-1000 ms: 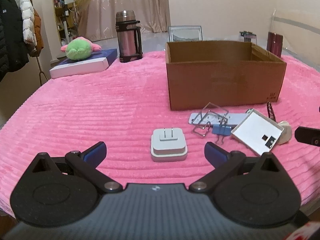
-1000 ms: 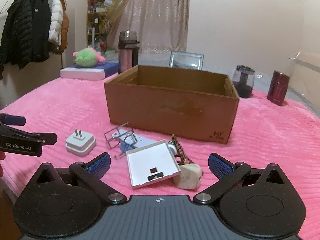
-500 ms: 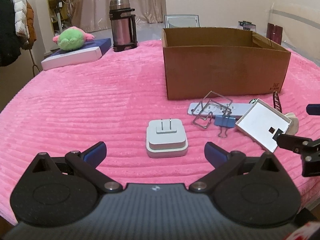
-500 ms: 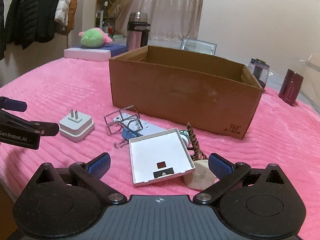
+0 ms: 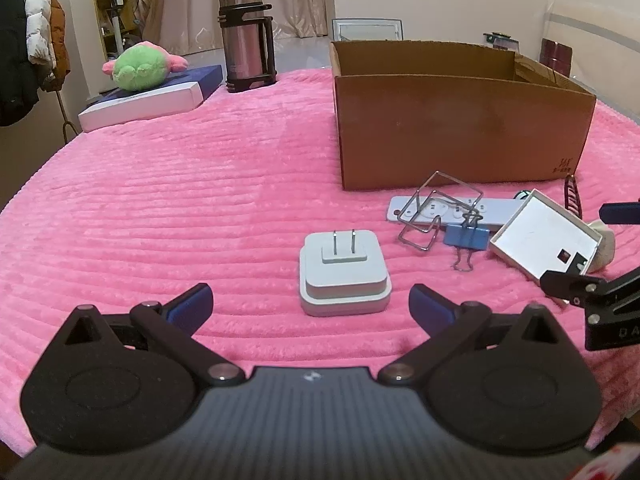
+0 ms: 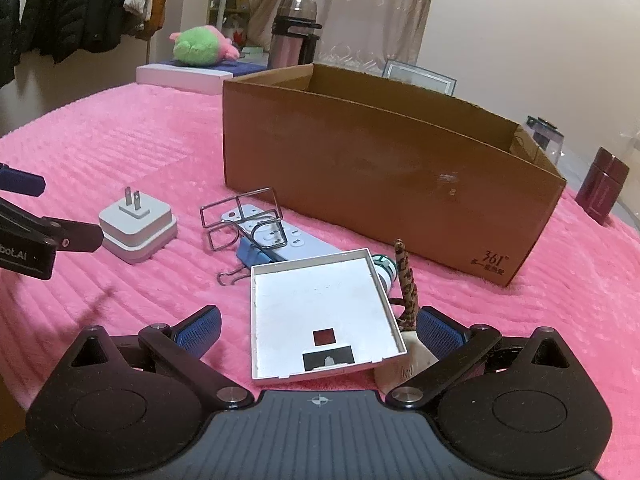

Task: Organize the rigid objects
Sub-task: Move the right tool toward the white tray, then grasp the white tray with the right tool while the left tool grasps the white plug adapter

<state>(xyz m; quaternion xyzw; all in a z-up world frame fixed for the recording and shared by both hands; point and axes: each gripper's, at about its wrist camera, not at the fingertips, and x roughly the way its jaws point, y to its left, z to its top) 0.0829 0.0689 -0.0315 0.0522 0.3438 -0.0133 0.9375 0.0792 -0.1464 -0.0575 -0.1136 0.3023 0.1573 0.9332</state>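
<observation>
A white plug adapter (image 5: 344, 272) lies prongs-up on the pink blanket, just ahead of my open left gripper (image 5: 310, 306). In the right wrist view the same adapter (image 6: 138, 230) sits to the left. My right gripper (image 6: 318, 326) is open, its fingers on either side of the near end of a shallow white square tray (image 6: 320, 312). Beside the tray lie a wire frame (image 6: 244, 220), a blue binder clip (image 6: 256, 254), a white remote (image 6: 280, 240), a braided brown piece (image 6: 406, 284) and a beige lump (image 6: 404, 362). An open cardboard box (image 6: 380, 164) stands behind them.
At the far end of the blanket stand a steel thermos (image 5: 246, 60), a green plush toy (image 5: 140, 66) on a flat white and blue box (image 5: 150, 98), a picture frame (image 5: 366, 30) and a dark red container (image 6: 602, 186). Coats hang at the left.
Both grippers have moved forward and lower toward the objects. The adapter now sits closer to my left fingers, and the white tray now lies between my right fingers.
</observation>
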